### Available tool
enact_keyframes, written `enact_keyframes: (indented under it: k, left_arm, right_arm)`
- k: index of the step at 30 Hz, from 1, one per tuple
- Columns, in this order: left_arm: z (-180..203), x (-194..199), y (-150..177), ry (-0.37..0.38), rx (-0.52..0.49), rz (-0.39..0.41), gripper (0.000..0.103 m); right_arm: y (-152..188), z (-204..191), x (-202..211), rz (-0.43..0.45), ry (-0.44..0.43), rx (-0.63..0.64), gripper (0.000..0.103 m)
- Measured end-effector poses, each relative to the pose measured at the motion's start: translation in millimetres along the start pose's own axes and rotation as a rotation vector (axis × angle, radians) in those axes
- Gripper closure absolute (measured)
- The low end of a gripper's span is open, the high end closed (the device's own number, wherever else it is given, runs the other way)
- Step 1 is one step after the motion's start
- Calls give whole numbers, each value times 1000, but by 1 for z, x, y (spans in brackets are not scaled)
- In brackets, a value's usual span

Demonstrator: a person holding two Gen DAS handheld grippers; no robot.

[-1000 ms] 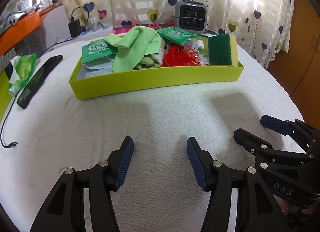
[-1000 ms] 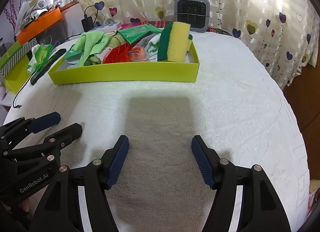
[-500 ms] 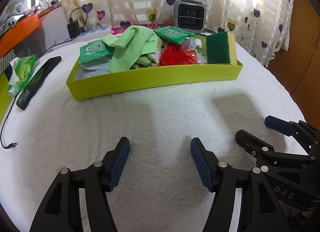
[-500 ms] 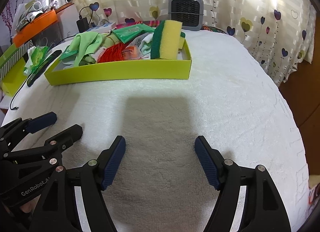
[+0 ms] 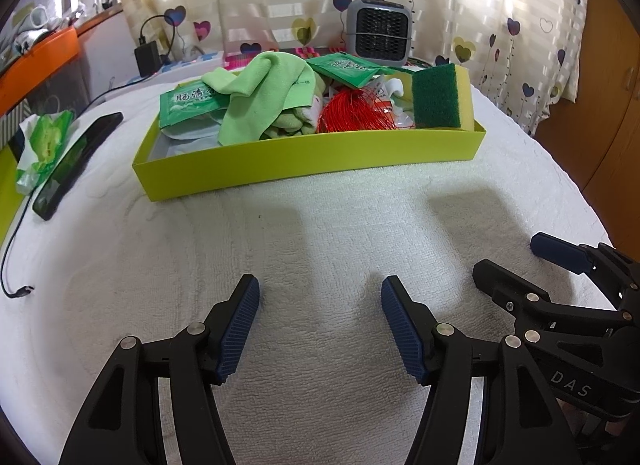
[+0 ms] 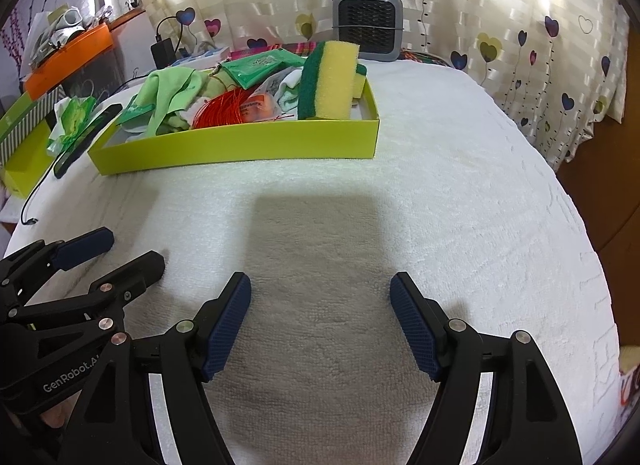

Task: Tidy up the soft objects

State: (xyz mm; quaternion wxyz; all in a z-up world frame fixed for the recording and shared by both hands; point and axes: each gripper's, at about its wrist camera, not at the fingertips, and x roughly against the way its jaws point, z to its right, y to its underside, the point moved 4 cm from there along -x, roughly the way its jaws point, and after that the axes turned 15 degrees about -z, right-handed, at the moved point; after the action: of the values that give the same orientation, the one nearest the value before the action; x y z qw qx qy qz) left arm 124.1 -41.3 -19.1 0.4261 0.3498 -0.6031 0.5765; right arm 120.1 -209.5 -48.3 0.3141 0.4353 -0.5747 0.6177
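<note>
At 9 o'clock in the left view a phone (image 5: 76, 163) lies on the white towel (image 5: 320, 249) beside a crumpled green wrapper (image 5: 44, 145) — both apart from the tray, so probably not part of the sorting. The lime tray (image 5: 304, 165) sits at 12 o'clock, well ahead of both grippers. It holds the soft things: a green packet (image 5: 188, 103) propped at its left end, a green cloth (image 5: 264, 99) heaped over the middle, a red mesh (image 5: 352, 115) right of that, then a sponge (image 5: 438, 99) standing on edge against the right wall with its dark scouring face toward the camera. Standing it upright likely saves floor room in a crowded tray. A grey heater (image 5: 378, 37) stands behind, past the tray.

The left gripper (image 5: 320, 325) hovers at 6 o'clock over bare towel, fingers spread wide with nothing between them. The right gripper (image 6: 320, 325) is just beside it at 3 o'clock — equally wide, equally empty. Both held low and back from the tray suggests either a rest pose or readiness for a reach; with no loose soft item on the towel, the organizing looks close to done
</note>
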Motion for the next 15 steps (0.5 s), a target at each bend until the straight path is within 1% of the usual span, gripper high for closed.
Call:
enact_keyframes:
  k: [15]
  left_arm:
    - [0,0,0,1,0,0,40]
  right_arm:
    - [0,-1,-1,-1,1,0,30]
